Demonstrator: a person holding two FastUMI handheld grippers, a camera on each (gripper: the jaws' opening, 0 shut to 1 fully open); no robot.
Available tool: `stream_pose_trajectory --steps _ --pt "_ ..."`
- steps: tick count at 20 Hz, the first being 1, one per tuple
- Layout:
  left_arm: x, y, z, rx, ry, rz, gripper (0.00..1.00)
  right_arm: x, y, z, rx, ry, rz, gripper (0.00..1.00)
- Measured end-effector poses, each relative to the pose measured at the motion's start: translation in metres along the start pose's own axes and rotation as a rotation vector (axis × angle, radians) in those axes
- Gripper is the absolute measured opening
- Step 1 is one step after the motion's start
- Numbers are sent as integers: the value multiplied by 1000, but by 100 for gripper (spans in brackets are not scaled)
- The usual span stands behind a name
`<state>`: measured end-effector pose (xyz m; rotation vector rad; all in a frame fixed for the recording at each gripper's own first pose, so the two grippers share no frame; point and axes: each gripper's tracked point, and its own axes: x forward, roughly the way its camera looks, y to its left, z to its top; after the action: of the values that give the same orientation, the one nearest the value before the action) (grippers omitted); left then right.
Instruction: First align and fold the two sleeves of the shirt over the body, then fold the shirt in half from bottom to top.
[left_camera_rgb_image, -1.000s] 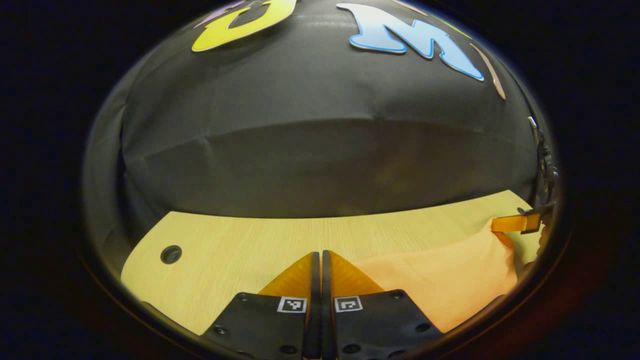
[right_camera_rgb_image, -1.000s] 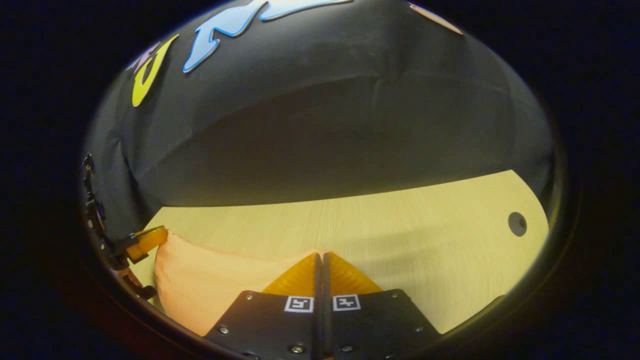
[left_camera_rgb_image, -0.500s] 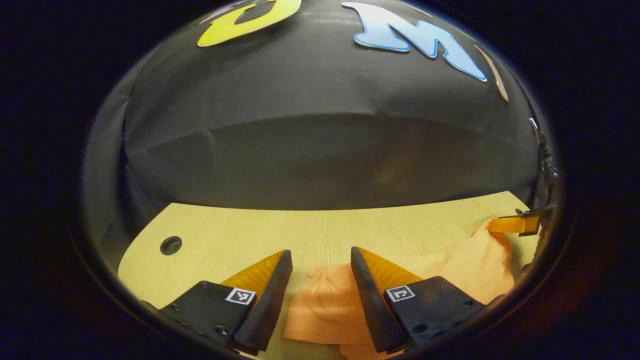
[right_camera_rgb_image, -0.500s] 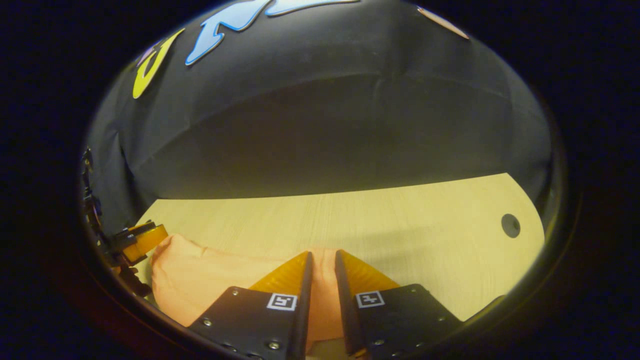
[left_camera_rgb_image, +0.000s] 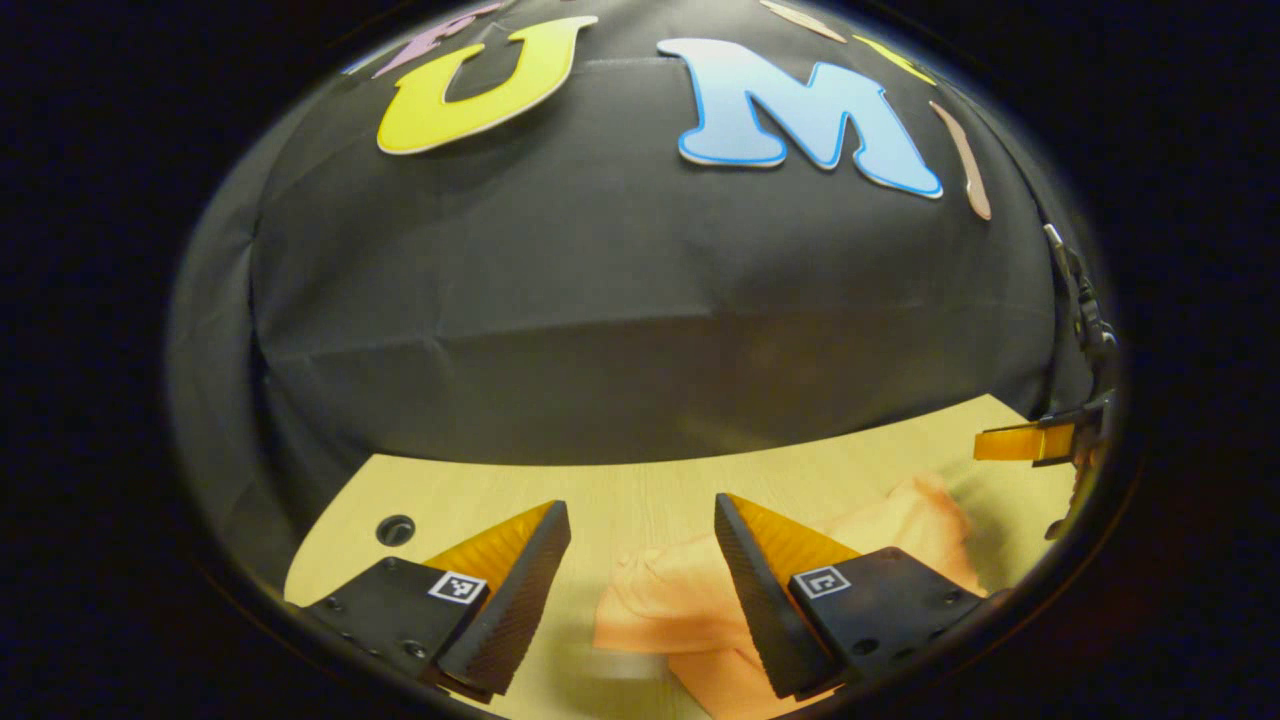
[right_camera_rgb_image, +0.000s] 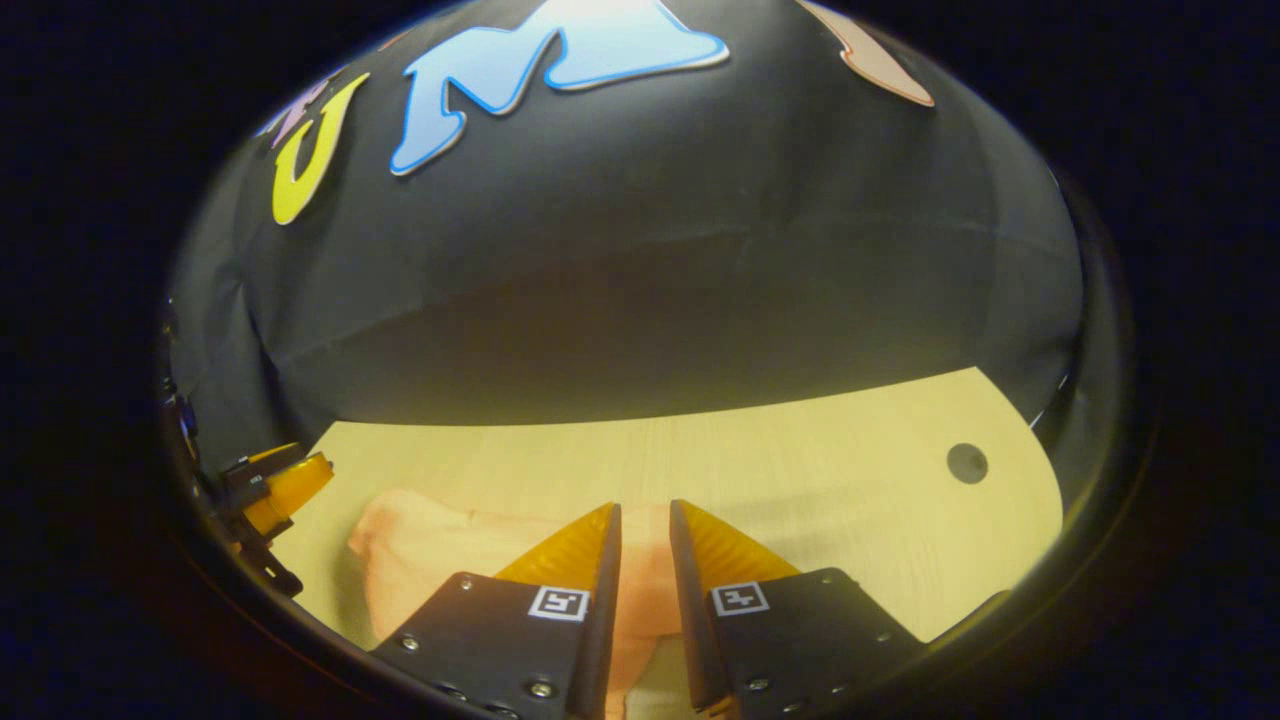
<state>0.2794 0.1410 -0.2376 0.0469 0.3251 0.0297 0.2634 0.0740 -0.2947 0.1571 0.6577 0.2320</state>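
Both grippers lifted off shirt (left_camera_rgb_image: 680, 600) since earlier. Left gripper (left_camera_rgb_image: 640, 530) spread wide, right gripper (right_camera_rgb_image: 645, 520) slightly parted; shirt loose below between fingers. Bare tabletop (right_camera_rgb_image: 800, 470) ahead, hole (right_camera_rgb_image: 967, 462) near edge.

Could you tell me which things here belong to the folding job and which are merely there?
Part of the job:
- shirt, lying on the table
- left gripper, open
- right gripper, open

Merely there:
- table
- hole in the table
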Motion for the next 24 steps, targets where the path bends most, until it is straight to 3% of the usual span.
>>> stream_pose_trajectory --steps 7,12,18,24 --pt "-104 -31 77 24 -73 -23 95 -99 35 50 -17 -70 40 30" --pt "-180 -61 108 -6 -108 -54 95 -174 53 74 -48 -134 64 30" --pt "-263 -89 143 6 -180 -59 95 -255 75 86 -103 -219 83 30" --pt "-337 -109 154 12 -233 -66 94 -315 95 69 -98 -260 117 30"
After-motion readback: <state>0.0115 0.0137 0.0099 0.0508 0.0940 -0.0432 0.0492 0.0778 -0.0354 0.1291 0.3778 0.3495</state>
